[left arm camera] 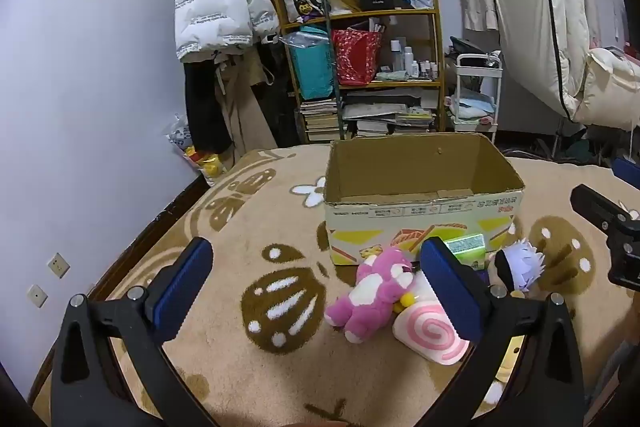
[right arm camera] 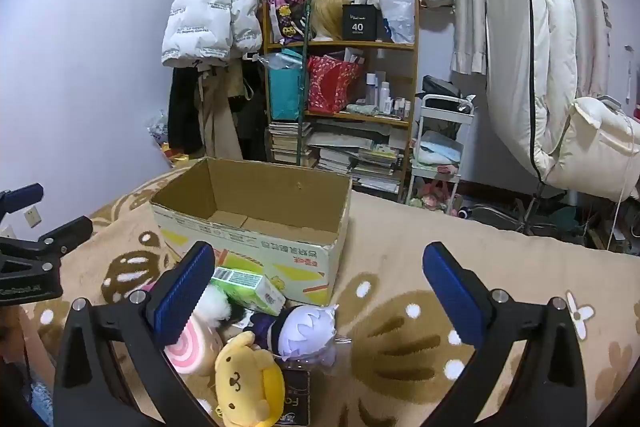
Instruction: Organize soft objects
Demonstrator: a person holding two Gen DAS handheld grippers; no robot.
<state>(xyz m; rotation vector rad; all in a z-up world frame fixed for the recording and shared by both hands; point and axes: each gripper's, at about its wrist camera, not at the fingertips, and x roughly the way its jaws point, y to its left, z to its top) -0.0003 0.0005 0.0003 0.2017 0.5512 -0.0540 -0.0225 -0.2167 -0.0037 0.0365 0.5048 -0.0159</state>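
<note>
An open, empty cardboard box (left arm camera: 424, 211) stands on the tan blanket; it also shows in the right wrist view (right arm camera: 256, 227). In front of it lie a pink plush (left arm camera: 376, 291), a pink swirl roll cushion (left arm camera: 432, 335), a white-haired doll (left arm camera: 520, 263) and a green box (left arm camera: 466, 245). The right wrist view adds a yellow dog plush (right arm camera: 244, 383) beside the doll (right arm camera: 304, 331), the roll (right arm camera: 192, 351) and the green box (right arm camera: 248, 285). My left gripper (left arm camera: 316, 291) is open and empty, just left of the toys. My right gripper (right arm camera: 316, 291) is open and empty above them.
A tan patterned blanket (left arm camera: 224, 307) covers the surface. Behind it stand a cluttered wooden shelf (left arm camera: 368, 67), a white cart (left arm camera: 476, 95), hanging coats (left arm camera: 220, 11) and a white chair (right arm camera: 560, 107). A dark packet (right arm camera: 296, 403) lies by the yellow plush.
</note>
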